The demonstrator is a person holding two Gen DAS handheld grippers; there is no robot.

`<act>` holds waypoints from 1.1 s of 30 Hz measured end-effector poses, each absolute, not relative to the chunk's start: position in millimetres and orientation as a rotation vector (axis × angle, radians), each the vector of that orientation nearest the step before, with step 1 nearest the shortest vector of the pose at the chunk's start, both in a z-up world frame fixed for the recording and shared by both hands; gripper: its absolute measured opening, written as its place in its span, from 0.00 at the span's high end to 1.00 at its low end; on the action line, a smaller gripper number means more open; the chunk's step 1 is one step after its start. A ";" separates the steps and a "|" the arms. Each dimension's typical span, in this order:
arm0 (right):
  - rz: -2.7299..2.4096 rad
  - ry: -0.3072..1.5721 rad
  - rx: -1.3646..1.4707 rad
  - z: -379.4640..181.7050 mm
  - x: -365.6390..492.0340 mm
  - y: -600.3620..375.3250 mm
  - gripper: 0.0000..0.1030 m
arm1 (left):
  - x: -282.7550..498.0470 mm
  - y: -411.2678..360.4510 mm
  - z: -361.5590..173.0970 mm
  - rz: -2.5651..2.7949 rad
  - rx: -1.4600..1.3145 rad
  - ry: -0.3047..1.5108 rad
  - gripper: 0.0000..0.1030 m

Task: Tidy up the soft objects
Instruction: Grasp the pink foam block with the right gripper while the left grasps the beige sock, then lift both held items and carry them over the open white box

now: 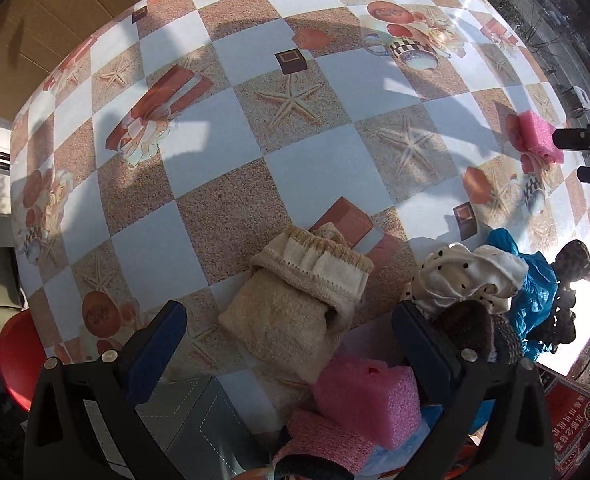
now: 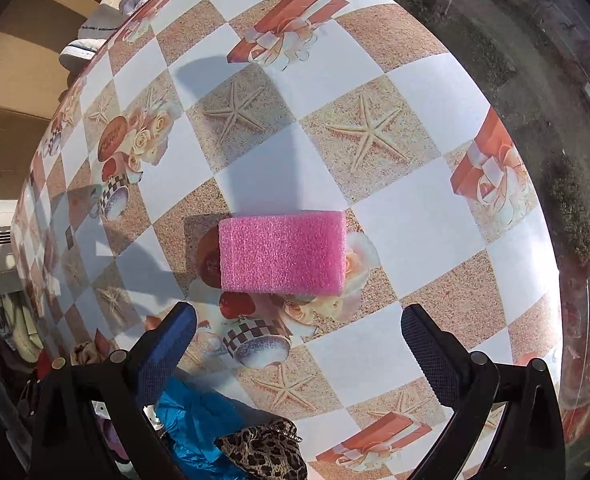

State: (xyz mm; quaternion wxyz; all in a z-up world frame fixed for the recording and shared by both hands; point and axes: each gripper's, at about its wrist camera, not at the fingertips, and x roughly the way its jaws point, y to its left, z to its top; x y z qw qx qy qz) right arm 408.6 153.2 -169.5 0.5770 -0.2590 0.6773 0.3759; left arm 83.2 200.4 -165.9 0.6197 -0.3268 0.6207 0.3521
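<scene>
Table: I see a checkered oilcloth table with starfish and gift-box prints, sunlit, beside a window.
Pile: near my left gripper, a folded beige knitted sock, a polka-dot white cloth, a crumpled blue cloth, and 1 pink foam block crowd together.
Lone block: a 2nd pink foam sponge block lies flat, apart, just ahead of my right gripper.
Tools: both grippers spread, holding nothing.

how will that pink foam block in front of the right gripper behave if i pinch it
The pink foam block looks porous, so it is probably light and will squash between the pads. It lies flat and boxy, unlikely to roll. Its rough surface should resist slipping.
</scene>
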 end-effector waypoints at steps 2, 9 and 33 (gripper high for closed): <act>0.867 1.578 -0.610 -178.5 407.0 160.8 0.00 | 83.2 201.4 -172.1 0.801 -0.735 1.442 0.00; 0.839 1.495 -0.686 -192.4 396.4 180.2 0.00 | 88.6 205.8 -193.0 0.771 -0.740 1.468 0.11; 1.023 1.362 -0.635 -107.1 390.2 137.0 0.30 | 74.5 189.7 -105.3 0.982 -0.752 1.247 0.76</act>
